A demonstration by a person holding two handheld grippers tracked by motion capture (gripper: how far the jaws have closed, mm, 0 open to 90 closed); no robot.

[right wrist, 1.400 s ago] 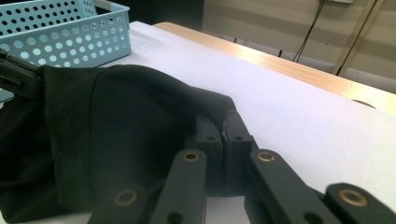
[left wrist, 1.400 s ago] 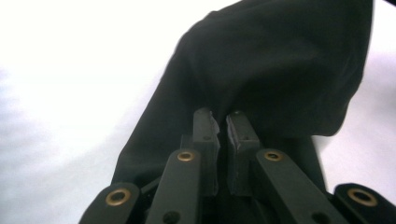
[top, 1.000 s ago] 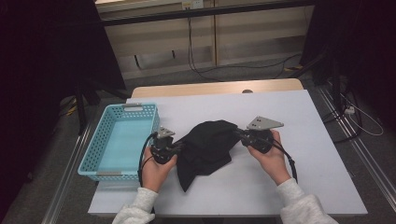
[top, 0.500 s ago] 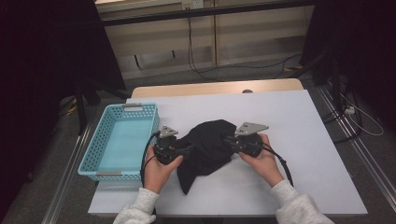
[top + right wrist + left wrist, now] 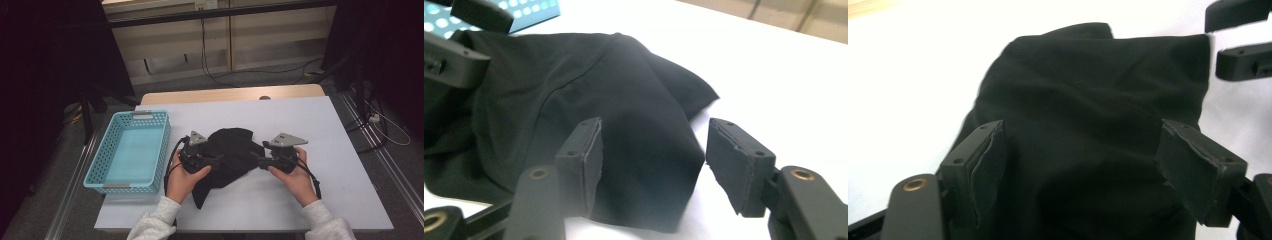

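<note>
No writing can be read anywhere. Both hands rest low on the table (image 5: 330, 130), their grippers pointing inward. The left gripper (image 5: 218, 160) and right gripper (image 5: 253, 157) have just been opening; their jaws stand apart, gripping nothing. The black cloth (image 5: 231, 150) lies between them. The basket (image 5: 102, 180), left of the left gripper, holds nothing.

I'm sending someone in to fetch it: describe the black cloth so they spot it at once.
Start at the white table. Left of its middle stands a light-blue basket; just right of that lies the black cloth, crumpled in a heap between the two hand-held grippers. It is the one soft, dark thing on the white top.
</note>
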